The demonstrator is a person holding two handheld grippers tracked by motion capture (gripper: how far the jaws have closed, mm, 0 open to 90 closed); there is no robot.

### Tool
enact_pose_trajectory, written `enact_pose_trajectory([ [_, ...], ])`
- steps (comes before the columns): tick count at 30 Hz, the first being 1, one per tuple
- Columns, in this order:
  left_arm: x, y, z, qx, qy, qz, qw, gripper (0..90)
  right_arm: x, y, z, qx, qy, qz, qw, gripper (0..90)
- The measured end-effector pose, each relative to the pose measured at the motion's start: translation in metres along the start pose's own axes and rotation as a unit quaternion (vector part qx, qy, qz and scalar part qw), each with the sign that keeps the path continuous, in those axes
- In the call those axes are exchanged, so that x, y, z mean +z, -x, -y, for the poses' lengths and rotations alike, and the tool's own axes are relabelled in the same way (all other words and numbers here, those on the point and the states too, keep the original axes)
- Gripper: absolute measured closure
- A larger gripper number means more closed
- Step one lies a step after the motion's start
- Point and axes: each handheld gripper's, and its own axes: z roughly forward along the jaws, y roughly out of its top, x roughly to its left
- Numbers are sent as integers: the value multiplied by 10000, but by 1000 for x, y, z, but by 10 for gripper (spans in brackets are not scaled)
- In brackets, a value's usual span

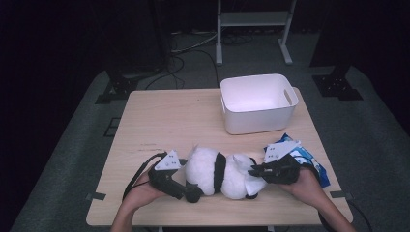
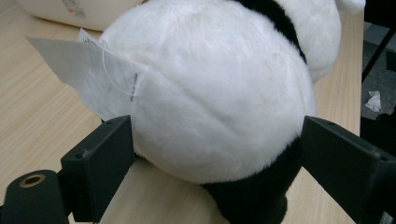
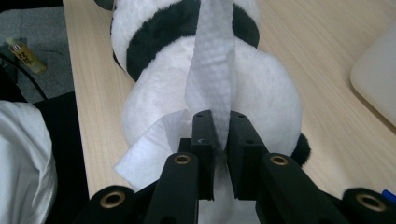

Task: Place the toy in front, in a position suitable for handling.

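A black-and-white panda plush (image 1: 212,171) lies on its side near the table's front edge. My left gripper (image 1: 191,191) comes in from the left, its jaws pressed against both sides of the plush's round white end (image 2: 210,93). A paper tag (image 2: 79,70) hangs from that end. My right gripper (image 1: 254,171) reaches in from the right and is shut on a white tissue (image 3: 212,70). The tissue is draped up over the plush's white body (image 3: 271,93), and a loose fold of it (image 1: 254,183) lies on the table beside the plush.
A white plastic bin (image 1: 258,101) stands behind the plush at the back right of the wooden table (image 1: 169,121). A blue packet (image 1: 309,157) lies under my right hand. A small bottle (image 3: 21,53) and a crumpled tissue (image 2: 373,100) lie on the floor.
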Motion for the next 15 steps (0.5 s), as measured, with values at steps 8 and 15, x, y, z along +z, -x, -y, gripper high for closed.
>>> enact_pose_trajectory([
  [8, 3, -2, 1, -74, 49, 37, 10000, 155, 2, 5, -10, 74, 141, -145, 9998, 821],
  [15, 2, -1, 3, -72, -20, 103, 9999, 158, 24, 5, -41, -149, 46, -290, 9995, 823],
])
